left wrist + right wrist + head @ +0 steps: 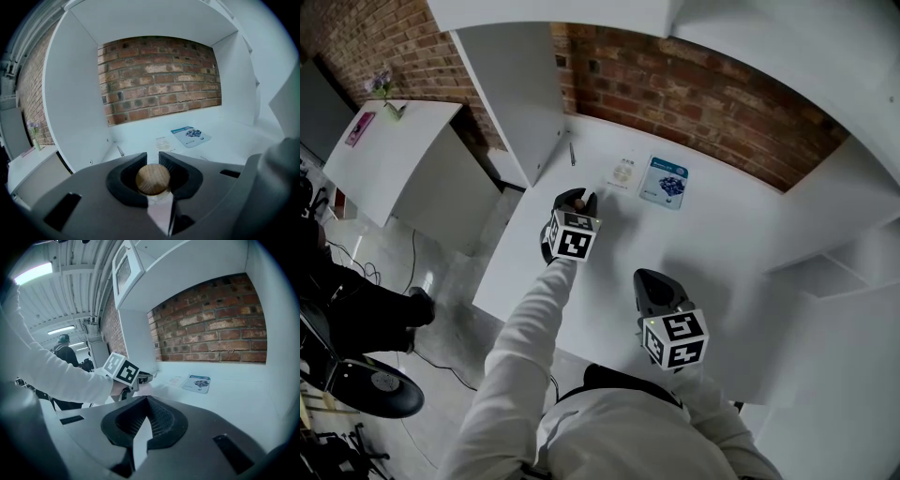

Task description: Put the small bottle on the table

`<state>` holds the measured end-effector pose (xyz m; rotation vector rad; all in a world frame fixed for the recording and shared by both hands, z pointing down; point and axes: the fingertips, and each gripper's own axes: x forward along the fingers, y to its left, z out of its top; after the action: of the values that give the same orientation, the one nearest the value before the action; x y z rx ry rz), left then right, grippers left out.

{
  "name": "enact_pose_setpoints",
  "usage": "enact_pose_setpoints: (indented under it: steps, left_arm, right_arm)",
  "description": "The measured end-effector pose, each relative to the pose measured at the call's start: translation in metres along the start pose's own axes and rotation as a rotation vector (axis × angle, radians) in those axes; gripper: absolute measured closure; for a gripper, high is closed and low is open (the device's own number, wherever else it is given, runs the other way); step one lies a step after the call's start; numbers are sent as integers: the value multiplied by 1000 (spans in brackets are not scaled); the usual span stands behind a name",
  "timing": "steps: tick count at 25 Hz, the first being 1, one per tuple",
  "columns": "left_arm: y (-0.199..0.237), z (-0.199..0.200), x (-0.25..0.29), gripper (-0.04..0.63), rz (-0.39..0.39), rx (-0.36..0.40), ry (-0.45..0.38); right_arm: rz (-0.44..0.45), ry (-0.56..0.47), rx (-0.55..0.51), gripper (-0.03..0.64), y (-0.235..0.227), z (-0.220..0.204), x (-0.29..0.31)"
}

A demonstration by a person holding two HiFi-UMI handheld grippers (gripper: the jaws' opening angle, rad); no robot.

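Note:
The small bottle (153,178) shows in the left gripper view as a round wooden cork over a pale glass neck. My left gripper (152,157) is shut on it, the dark pads hugging the cork from both sides. In the head view that left gripper (575,201) hangs over the near left part of the white table (722,239), and its body hides the bottle. My right gripper (653,285) hovers nearer the table's front edge, to the right of the left one. Its jaws (147,402) meet at the tips with nothing between them.
A blue leaflet (664,181), a small white card (622,174) and a pen (573,154) lie near the brick back wall. White cabinet panels (520,89) flank the table on both sides. A second white table (394,150) stands to the left. A person (65,350) stands far off.

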<state>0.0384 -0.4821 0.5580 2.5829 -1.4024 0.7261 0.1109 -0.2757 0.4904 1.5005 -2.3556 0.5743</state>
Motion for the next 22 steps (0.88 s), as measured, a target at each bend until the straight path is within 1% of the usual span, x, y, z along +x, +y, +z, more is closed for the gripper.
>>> enact_pose_setpoints:
  steps: [12,16,18,22]
  left_arm:
    - [3,9,5,502,10,1,-27]
    - [3,5,5,502,10,-11,-18]
    - [4,5,4,489,8,-22,-16]
    - [6,14,-1,459,11,-28,-41]
  right_arm:
    - [3,4,4,589,-5,2,5]
    - [7,10,10,589,-2,0,5]
    - [10,12,13,589,-1,0,5]
    - [11,14,15,589,-1,-2,7]
